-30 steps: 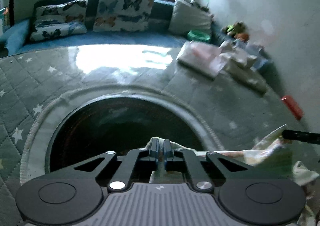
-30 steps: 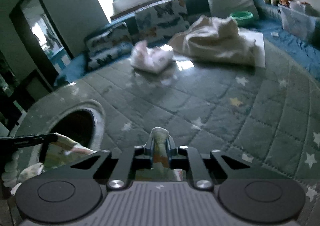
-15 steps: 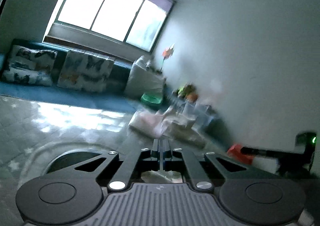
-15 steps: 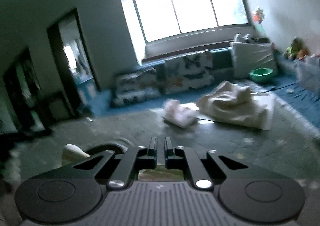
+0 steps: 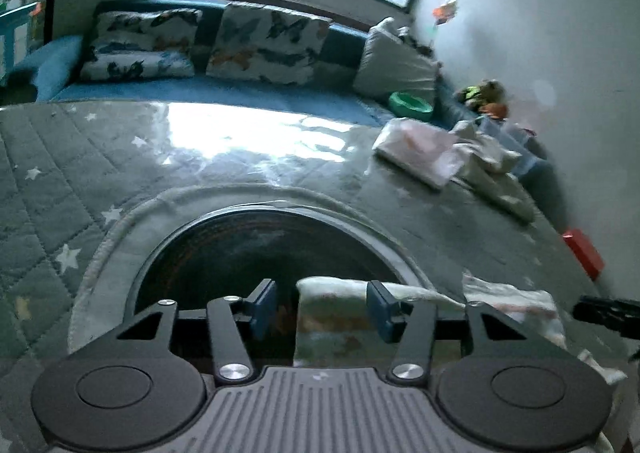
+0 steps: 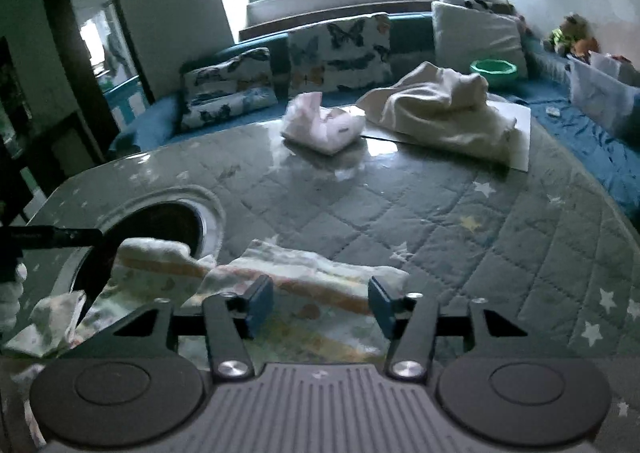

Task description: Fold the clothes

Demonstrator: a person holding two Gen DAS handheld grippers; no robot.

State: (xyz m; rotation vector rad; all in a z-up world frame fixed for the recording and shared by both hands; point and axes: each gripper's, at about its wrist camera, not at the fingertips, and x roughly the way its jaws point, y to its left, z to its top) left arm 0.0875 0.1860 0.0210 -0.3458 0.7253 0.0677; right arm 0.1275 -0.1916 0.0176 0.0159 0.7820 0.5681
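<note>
Patterned garment (image 6: 304,277) lies flat on the quilted table cover (image 6: 440,221), at the near edge, partly draped over the rim of the round dark opening (image 6: 168,221) in the cover. Long axis runs side to side along that near edge, one end over the opening, other end toward the cover's middle.

Left gripper (image 5: 322,307): jaws opening, pads spread, a folded edge of the garment (image 5: 336,317) sits between them, not pressed.

Right gripper (image 6: 320,307): jaws opening, pads spread, cloth lies under and between them, no pinch.

Far side of the cover: small pink bundle (image 6: 320,127) and a cream pile (image 6: 440,109), both well apart from the garment.
</note>
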